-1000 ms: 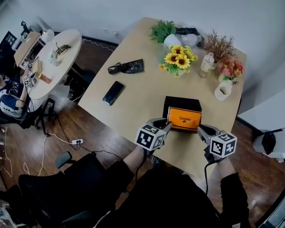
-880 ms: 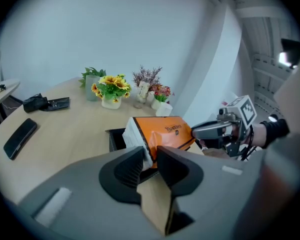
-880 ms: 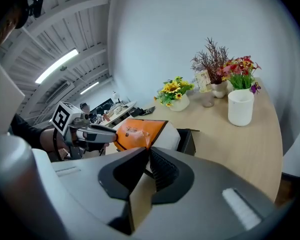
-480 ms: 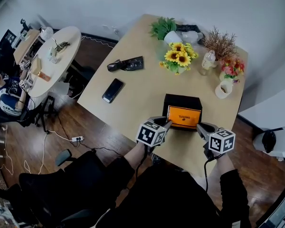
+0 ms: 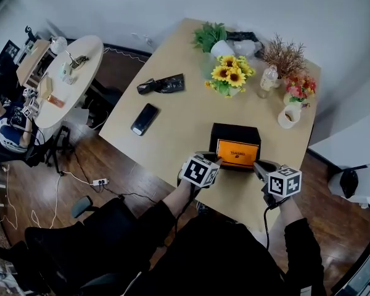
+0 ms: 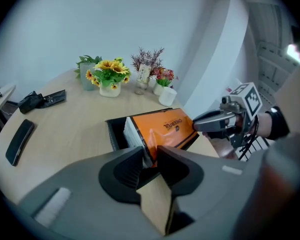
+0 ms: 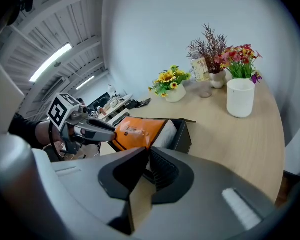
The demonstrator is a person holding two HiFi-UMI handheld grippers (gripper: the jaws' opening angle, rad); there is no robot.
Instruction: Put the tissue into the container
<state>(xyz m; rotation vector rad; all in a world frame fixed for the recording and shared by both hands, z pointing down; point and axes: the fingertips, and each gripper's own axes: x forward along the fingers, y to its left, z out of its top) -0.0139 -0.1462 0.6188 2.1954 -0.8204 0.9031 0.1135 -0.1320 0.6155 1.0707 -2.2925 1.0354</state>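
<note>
Left gripper view is showing the left tongs (image 6: 150, 154) squeezing narrow on the near corner of the orange tissue pack (image 6: 166, 128). Right gripper view is showing the right tongs (image 7: 147, 155) pinching, nearly closed, on the pack's other near corner. Between them the pack is hanging tilted over the open black container (image 5: 234, 130), its white end dipping inside while the orange face is riding above the rim. The container is sitting near the table (image 5: 172, 106) edge. Farther off, a phone (image 5: 145, 119) is lying flat, and sunflowers (image 5: 229, 75) are standing in a white vase (image 6: 110, 90), with a white cup (image 5: 290, 116) off to the right.
</note>
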